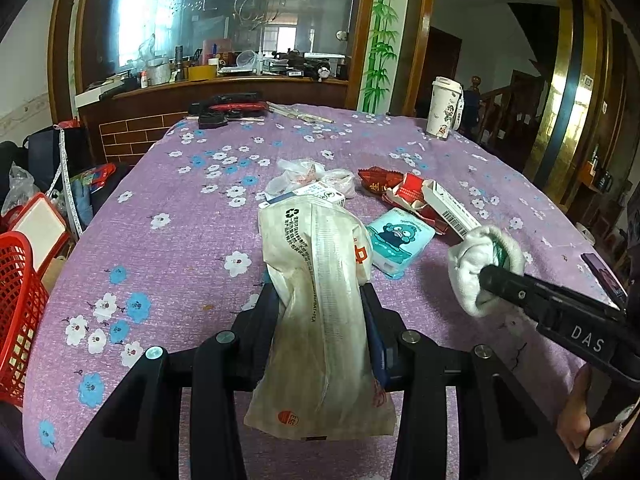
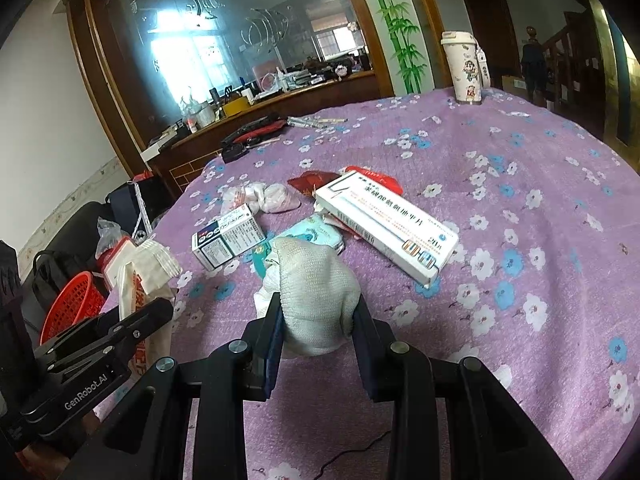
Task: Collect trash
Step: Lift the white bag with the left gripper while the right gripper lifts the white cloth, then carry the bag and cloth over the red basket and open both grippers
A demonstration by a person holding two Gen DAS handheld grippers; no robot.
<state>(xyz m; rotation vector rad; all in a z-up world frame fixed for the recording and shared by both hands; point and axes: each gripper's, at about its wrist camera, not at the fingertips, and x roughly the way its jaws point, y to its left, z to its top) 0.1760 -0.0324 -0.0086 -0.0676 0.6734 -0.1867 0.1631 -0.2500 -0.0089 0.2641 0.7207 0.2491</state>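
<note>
- Two grippers are in my hands above the table, which is covered in a purple floral cloth.
- My left gripper is clamped on a crumpled paper bag; the bag stands up between both fingers, off the cloth.
- My right gripper is clamped on a balled white glove, pads pressed against both its sides. From the left wrist view the glove sits raised above the cloth, beside the bag.
- A red basket sits past the table's left edge, lower than the tabletop.
- Remaining trash lies mid-table: long white box, small medicine box, teal tissue pack, red wrapper, clear plastic bag.
- A white tumbler stands upright at the far edge, well apart from the trash.
</note>
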